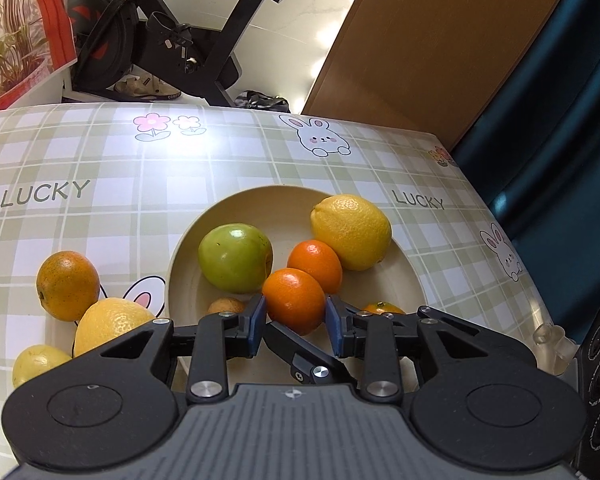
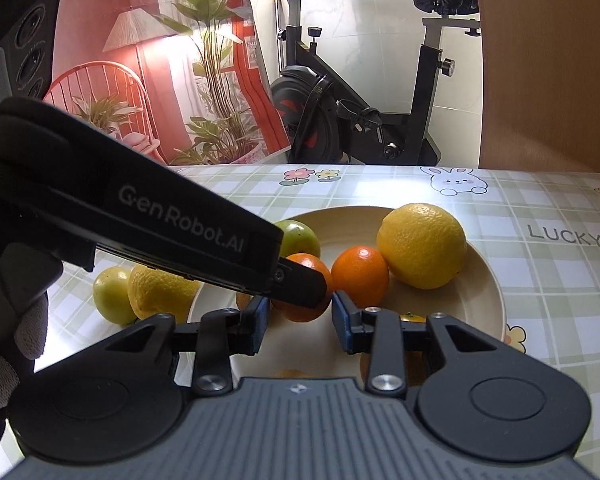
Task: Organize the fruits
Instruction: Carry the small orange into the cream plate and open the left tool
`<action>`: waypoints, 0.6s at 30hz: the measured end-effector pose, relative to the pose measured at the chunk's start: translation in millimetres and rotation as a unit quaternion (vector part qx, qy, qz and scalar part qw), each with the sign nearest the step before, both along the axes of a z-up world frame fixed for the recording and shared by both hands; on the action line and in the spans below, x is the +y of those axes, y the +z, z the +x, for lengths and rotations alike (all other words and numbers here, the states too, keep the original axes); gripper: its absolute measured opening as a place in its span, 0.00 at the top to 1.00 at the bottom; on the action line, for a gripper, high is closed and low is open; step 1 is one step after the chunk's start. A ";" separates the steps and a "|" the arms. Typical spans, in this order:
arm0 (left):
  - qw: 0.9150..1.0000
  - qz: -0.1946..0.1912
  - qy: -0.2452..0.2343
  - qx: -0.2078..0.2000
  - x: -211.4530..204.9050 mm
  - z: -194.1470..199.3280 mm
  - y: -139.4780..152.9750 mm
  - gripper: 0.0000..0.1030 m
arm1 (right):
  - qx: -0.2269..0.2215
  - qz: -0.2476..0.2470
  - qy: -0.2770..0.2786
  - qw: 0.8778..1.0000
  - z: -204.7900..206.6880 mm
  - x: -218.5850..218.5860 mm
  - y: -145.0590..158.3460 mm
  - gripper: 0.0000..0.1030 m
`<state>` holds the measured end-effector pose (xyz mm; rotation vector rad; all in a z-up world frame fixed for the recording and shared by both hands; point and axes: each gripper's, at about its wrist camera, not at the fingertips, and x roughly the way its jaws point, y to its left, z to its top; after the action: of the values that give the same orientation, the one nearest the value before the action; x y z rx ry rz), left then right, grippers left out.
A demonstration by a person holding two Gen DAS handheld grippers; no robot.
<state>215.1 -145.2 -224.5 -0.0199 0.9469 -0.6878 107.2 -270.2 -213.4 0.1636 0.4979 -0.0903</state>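
My left gripper [image 1: 296,322] is shut on an orange mandarin [image 1: 294,300], its blue pads pressing both sides, low over the beige plate [image 1: 284,208]. Whether the fruit touches the plate I cannot tell. In the plate lie a green apple [image 1: 234,260], a second mandarin [image 1: 316,264], a big lemon [image 1: 352,232], a small brownish fruit [image 1: 224,305] and a small mandarin [image 1: 382,308]. In the right wrist view a left finger [image 2: 300,280] crosses the held mandarin [image 2: 300,311]. My right gripper [image 2: 300,322] hovers at the plate's [image 2: 480,300] near rim, pads apart, nothing gripped.
Left of the plate on the checked tablecloth [image 1: 100,168] lie an orange [image 1: 68,284], a lemon [image 1: 112,324] and a yellow-green fruit [image 1: 36,360]. A gloved hand [image 2: 20,320] fills the left edge. An exercise bike [image 2: 340,112] stands beyond the table's far edge.
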 end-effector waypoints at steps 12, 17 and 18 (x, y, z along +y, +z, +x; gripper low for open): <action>1.000 -0.007 0.019 0.010 -6.3 15.7 -5.5 0.66 | 0.023 -0.019 -0.014 0.999 22.7 2.9 1.1 0.64; 1.000 -0.009 0.024 0.013 -5.4 17.2 -7.6 0.65 | 0.025 -0.028 -0.016 0.999 26.8 5.1 -0.7 0.63; 1.000 -0.009 0.024 0.013 -5.2 17.0 -7.6 0.65 | 0.027 -0.030 -0.016 0.999 27.0 5.3 -0.9 0.63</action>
<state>232.1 -150.3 -232.1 -0.0675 0.9630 -0.6540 134.2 -264.9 -214.3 0.1103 0.5449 -0.1418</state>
